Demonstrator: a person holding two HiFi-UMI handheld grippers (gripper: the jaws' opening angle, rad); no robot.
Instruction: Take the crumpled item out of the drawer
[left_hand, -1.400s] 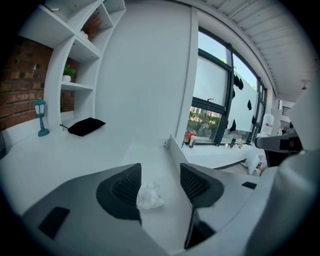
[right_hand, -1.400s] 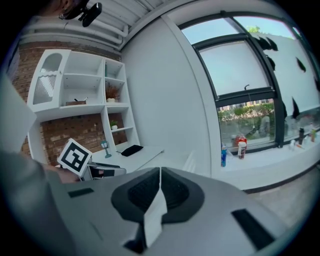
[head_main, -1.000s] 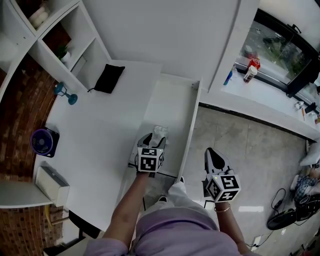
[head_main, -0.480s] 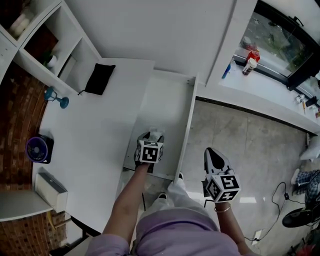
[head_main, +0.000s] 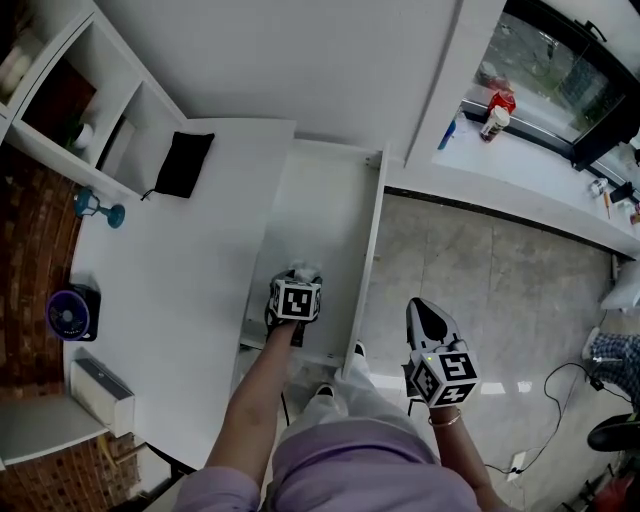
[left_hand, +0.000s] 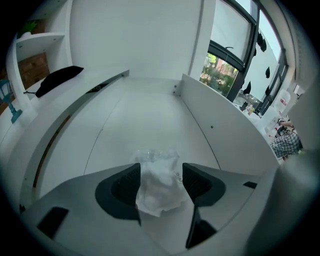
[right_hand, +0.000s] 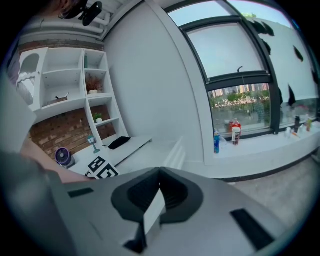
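Observation:
The white drawer (head_main: 367, 262) stands pulled out from the desk. A crumpled white item (left_hand: 157, 182) lies on the drawer's floor near its front end. My left gripper (left_hand: 161, 173) points steeply down over it, one finger on each side. Its jaws have just been opening; the item sits between them, with a gap showing at the right pad. In the head view the left gripper (head_main: 299, 280) covers most of the crumpled item (head_main: 306, 271). My right gripper (head_main: 421, 305) hangs over the tiled floor right of the drawer, its jaws shut and holding nothing, as the right gripper view (right_hand: 160, 172) also shows.
The white desk (head_main: 170, 270) left of the drawer carries a black pouch (head_main: 180, 165), a small blue stand (head_main: 97, 208), a purple fan (head_main: 68, 313) and a white box (head_main: 98, 392). Shelves (head_main: 95, 95) stand behind. Bottles (head_main: 493, 113) line the window sill.
My left gripper has sunk into the drawer and tipped down over the crumpled item, which showed ahead of it before. The right gripper has drifted only a little.

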